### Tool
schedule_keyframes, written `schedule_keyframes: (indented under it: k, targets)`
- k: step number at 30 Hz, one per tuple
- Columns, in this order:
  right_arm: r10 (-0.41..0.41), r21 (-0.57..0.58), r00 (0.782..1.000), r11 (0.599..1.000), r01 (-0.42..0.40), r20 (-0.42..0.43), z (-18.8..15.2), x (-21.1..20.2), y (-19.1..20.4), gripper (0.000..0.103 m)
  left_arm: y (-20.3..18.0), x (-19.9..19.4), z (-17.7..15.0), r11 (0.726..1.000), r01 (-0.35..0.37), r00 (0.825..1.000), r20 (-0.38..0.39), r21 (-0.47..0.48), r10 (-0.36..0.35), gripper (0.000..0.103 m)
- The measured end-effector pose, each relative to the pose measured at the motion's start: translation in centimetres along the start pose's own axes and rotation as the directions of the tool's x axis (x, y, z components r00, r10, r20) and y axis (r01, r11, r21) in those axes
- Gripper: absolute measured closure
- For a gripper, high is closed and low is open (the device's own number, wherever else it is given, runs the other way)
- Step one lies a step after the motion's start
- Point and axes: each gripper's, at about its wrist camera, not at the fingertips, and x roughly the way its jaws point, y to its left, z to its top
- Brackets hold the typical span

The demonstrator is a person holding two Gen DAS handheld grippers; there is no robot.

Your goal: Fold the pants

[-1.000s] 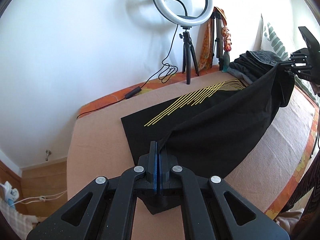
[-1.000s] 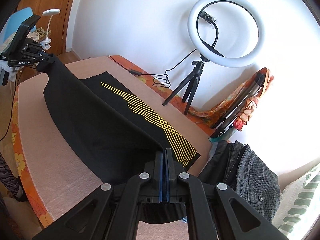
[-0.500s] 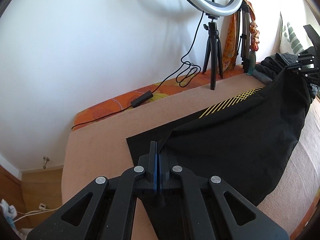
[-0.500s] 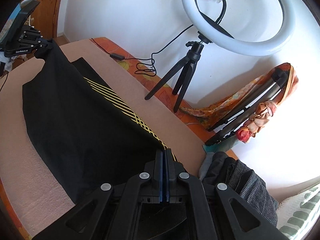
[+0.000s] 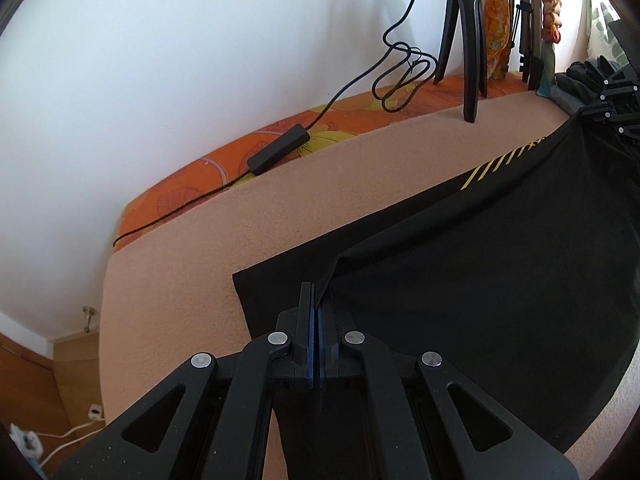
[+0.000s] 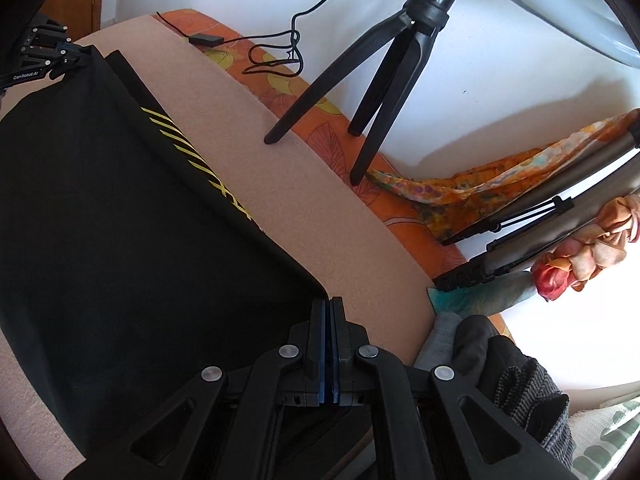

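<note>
Black pants (image 5: pixel 480 300) with yellow stripes; peach blanket (image 5: pixel 180 280) over an orange floral sheet (image 5: pixel 192 176); grey clothes (image 6: pixel 520 392) at four o'clock.

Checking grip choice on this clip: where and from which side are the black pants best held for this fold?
At the two corners of the lifted edge of the black pants, one per claw, coming from the near side. Left claw and right claw already pinch there; the edge hangs taut between them.

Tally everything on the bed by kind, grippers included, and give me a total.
Black pants with yellow stripes: 1
Grippers shut on the pants: 2, left gripper and right gripper
Black tripod: 1
Cable with inline box: 1
Pile of dark clothes: 1
Total: 6
</note>
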Motion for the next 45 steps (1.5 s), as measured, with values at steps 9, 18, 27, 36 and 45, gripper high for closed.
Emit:
schedule_keyframes:
  k: [9,18,27,36,45]
  targets:
    - [0.001,0.005,0.999,1.000,-0.001,-0.051,0.7,3.4,-0.6,0.103,0.0,2.3,0.0,1.000,-0.006,0.999,-0.042,0.012,0.007,0.103]
    - [-0.041,0.039,0.994,0.998,0.046,-0.102,0.9,5.5,-1.3,0.103,0.3,3.2,0.6,0.997,-0.075,0.996,-0.051,0.011,0.076,0.099]
    - [-0.051,0.084,0.996,0.995,0.058,-0.074,0.8,3.9,-1.4,0.070,1.7,3.3,1.2,0.987,-0.153,0.987,-0.049,-0.039,0.151,0.090]
    - [0.031,0.308,0.992,0.949,-0.068,0.122,-0.9,-4.6,-3.1,0.044,2.7,-3.3,-0.8,0.986,-0.097,0.993,0.060,-0.133,0.105,0.063]
    - [0.183,0.454,0.948,0.843,-0.288,0.261,-8.4,-12.7,1.1,0.035,-0.4,-10.5,-6.4,0.987,0.030,0.992,0.125,-0.157,-0.010,0.060]
